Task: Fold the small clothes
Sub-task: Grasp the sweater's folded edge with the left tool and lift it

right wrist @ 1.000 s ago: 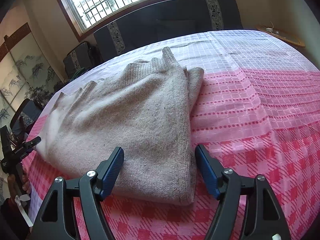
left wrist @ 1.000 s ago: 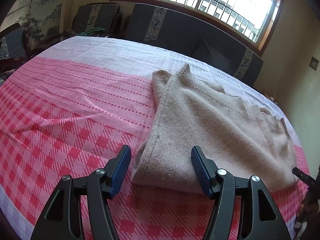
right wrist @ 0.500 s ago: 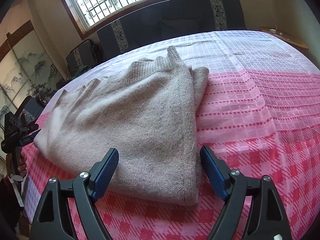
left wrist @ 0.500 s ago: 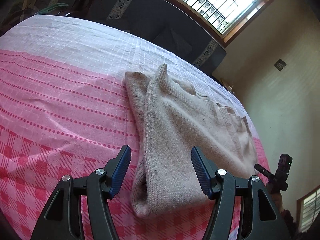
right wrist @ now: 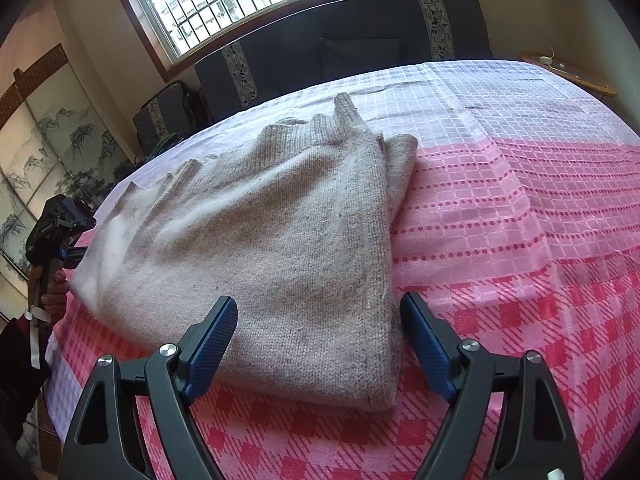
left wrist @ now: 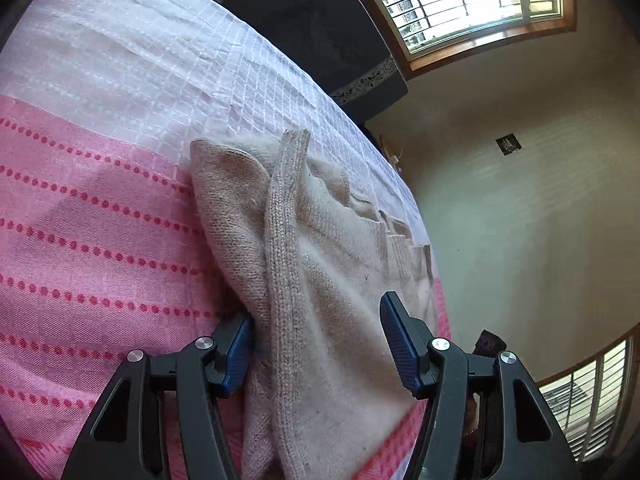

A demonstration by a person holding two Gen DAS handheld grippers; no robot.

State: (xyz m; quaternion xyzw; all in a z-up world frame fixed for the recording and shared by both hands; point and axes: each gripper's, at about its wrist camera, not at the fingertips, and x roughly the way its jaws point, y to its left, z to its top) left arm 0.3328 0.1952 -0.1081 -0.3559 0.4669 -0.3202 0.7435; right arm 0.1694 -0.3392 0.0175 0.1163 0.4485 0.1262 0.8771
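Sweater point(right wrist: 256, 240): lying folded on the pink cloth point(right wrist: 520, 240).
Left gripper point(left wrist: 316, 344): standing wide, straddling its edge.
Right gripper point(right wrist: 320, 336): having just been opening, straddling the six-o'clock corner.

Folded sweater point(right wrist: 256, 248) fills the gap between the right gripper point(right wrist: 318, 344) tips, bare pink cloth point(right wrist: 520, 240) to its right, sofa point(right wrist: 340, 52) far ahead

I can't tell whether my left gripper's point(left wrist: 316, 344) near pad presses the sweater point(left wrist: 320, 280); the sweater's near end runs off the left view's bottom edge.
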